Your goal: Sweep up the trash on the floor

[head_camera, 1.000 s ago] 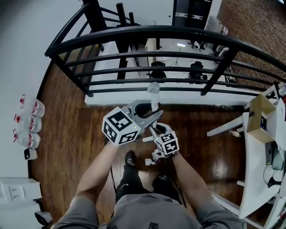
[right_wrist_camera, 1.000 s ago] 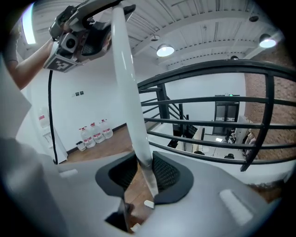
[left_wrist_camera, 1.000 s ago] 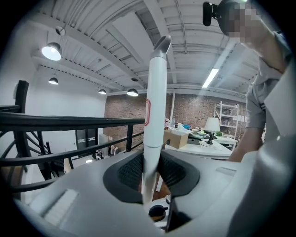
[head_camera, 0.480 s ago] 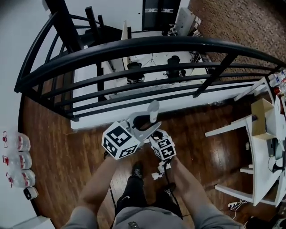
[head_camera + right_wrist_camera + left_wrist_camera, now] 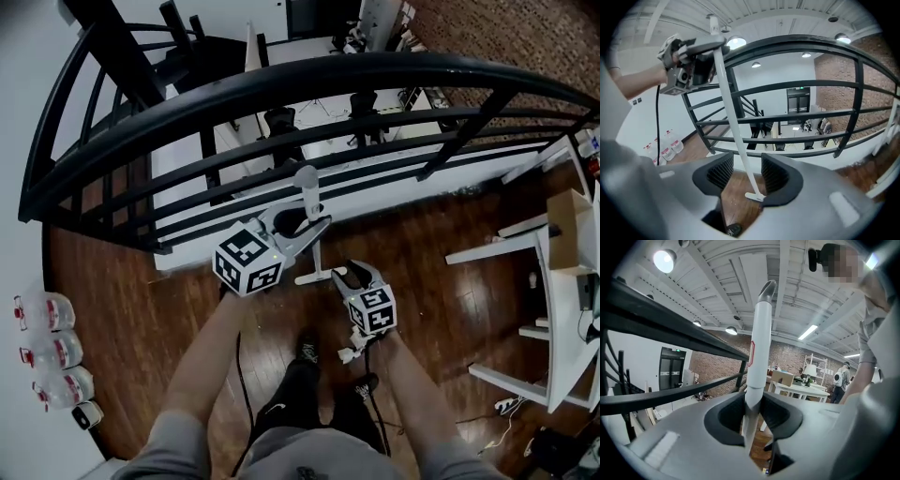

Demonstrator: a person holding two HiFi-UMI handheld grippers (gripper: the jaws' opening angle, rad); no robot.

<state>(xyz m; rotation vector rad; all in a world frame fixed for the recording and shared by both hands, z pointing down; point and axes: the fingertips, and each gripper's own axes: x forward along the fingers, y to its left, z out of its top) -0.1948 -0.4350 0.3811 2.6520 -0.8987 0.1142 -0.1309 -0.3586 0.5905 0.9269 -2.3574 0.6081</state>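
White and slender, the pole [image 5: 316, 258] is now held by the left gripper [image 5: 305, 225] alone. Its jaws are partly closed and pinch the shaft well below the rounded top, as the left gripper view shows, with the pole [image 5: 757, 333] rising between the pads. A second ago both grippers were bunched on the pole at mid-frame. Since then the right gripper [image 5: 354, 277] has just been opened wide and drawn off to the lower right, so that nothing is gripped by it. In its own view the shaft [image 5: 733, 126] is seen beyond the spread jaws, apart from both pads, and the left gripper [image 5: 689, 61] is seen high at the upper left. The pole is kept nearly upright, and its small flat foot [image 5: 754, 197] is set at or just above the wooden floor [image 5: 169, 309], just in front of the black railing [image 5: 281, 94]. The handover to one hand is judged to be finished, which leaves the right gripper free for a second tool or a fresh hold lower down. No sweeping is judged to have begun. The trash itself cannot be picked out: only faint pale specks are seen on the boards near the foot.
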